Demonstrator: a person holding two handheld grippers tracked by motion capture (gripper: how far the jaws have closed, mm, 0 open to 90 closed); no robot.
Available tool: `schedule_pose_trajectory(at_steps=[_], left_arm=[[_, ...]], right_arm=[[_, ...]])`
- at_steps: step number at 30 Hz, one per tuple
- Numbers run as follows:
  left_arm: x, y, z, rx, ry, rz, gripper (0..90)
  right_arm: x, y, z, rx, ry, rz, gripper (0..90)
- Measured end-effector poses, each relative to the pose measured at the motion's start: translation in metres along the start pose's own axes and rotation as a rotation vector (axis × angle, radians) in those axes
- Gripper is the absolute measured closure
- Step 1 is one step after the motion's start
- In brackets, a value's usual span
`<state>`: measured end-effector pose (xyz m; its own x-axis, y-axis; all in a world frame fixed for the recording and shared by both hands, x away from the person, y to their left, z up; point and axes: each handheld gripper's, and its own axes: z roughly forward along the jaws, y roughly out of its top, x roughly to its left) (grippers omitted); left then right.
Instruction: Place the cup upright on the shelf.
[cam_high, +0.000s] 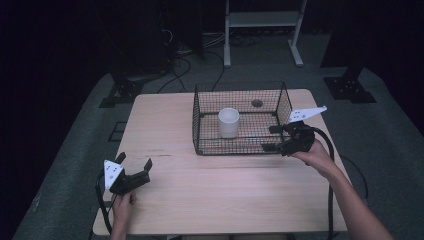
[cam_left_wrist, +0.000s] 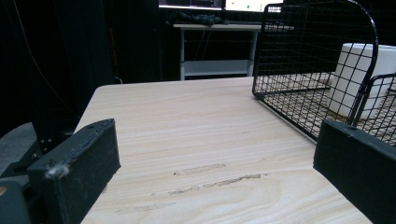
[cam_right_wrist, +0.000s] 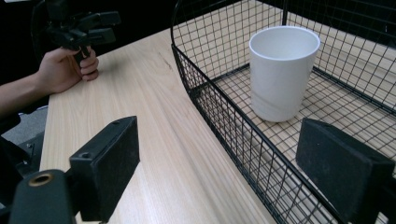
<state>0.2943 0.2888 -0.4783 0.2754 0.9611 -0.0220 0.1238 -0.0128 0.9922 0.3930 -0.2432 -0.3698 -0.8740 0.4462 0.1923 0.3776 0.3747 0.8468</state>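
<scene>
White and smooth, a tapered round cup (cam_high: 228, 122) stands upright inside a black wire-mesh basket (cam_high: 200, 125) on the pale wood-grain tabletop (cam_high: 215, 195), the right gripper (cam_high: 271, 138) straddling the basket's near wall with jaws released, the left gripper (cam_high: 134, 164) released, well apart.

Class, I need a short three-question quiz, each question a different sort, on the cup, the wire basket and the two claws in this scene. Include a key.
1. True or false: the white cup lies tipped over on the table.
2. Which claw straddles the wire basket wall? A) left claw B) right claw
3. Fill in: both claws stand ____.

Key: 1 false, it stands upright inside the basket; 2 B; 3 open.
</scene>
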Motion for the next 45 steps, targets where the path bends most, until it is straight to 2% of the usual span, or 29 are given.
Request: schedule_pose_trajectory(at_steps=[18,33,45], left_arm=[[0.0,0.0,0.0,0.0,0.001,0.001,0.0],[0.0,0.0,0.0,0.003,0.001,0.004,0.0],[0.0,0.0,0.0,0.003,0.002,0.004,0.0]], right_arm=[[0.004,-0.024,-0.012,-0.01,-0.019,0.02,12.6],[0.016,-0.041,-0.023,-0.013,-0.03,0.007,13.0],[0.015,-0.059,-0.025,-0.013,-0.044,0.037,13.0]])
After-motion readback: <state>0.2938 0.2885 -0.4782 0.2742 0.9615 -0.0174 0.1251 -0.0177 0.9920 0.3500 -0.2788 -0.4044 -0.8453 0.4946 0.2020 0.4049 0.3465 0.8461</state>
